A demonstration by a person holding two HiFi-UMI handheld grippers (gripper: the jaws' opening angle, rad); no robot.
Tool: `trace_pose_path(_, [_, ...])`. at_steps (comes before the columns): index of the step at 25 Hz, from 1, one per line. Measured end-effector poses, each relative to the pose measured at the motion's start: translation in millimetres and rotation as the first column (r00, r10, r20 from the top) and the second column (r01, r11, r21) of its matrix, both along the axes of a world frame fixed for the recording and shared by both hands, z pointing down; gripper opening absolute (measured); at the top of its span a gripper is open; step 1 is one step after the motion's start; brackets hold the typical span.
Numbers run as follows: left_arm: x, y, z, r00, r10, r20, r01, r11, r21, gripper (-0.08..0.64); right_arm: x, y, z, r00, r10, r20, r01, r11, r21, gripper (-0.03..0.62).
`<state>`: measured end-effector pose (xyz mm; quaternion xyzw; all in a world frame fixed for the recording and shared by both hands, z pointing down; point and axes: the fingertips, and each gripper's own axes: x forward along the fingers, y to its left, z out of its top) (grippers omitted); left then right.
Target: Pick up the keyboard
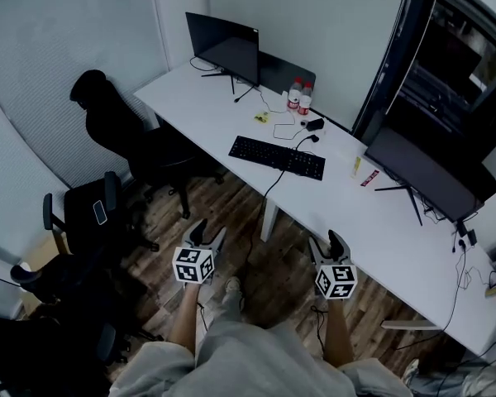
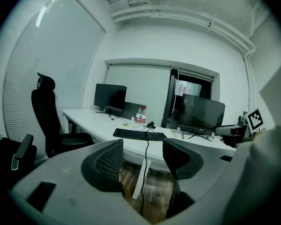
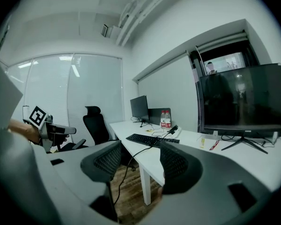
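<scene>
A black keyboard lies on the long white desk, near its front edge, with a black cable hanging over the edge toward the floor. The keyboard also shows in the left gripper view and the right gripper view, far beyond the jaws. My left gripper and right gripper are held above the wooden floor, well short of the desk. Both are open with nothing between their fingers.
Two black monitors stand on the desk, with two bottles and a webcam behind the keyboard. Black office chairs stand on the left. A white desk leg drops to the floor ahead.
</scene>
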<state>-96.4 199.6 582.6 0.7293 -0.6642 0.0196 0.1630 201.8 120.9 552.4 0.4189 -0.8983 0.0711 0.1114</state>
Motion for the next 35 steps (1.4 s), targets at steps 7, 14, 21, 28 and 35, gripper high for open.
trace_pose_path(7, [-36,-63,-1,1.000,0.020,-0.012,-0.021,1.000,-0.012,0.259,-33,-55,-8,0.999,0.026,-0.019,-0.026,1.000,-0.002,0.244])
trace_pose_path(14, [-73,-124,-2,0.999,0.049,-0.020,-0.049,0.999,-0.013,0.259,-69,-107,-11,0.998,0.053,-0.030,-0.053,0.999,-0.006,0.242])
trace_pose_path(21, [-111,-172,-2,0.997,0.075,-0.022,-0.075,0.997,-0.007,0.259,-103,-148,-13,0.996,0.079,-0.041,-0.079,0.997,0.001,0.242])
trace_pose_path(28, [-128,-207,4,0.992,0.121,-0.028,-0.122,0.993,-0.009,0.259,-121,-167,-8,0.992,0.118,-0.052,-0.119,0.993,0.000,0.242])
trace_pose_path(35, [-126,-223,9,0.986,0.161,-0.039,-0.161,0.987,-0.013,0.259,-119,-170,-3,0.986,0.151,-0.069,-0.152,0.988,-0.008,0.242])
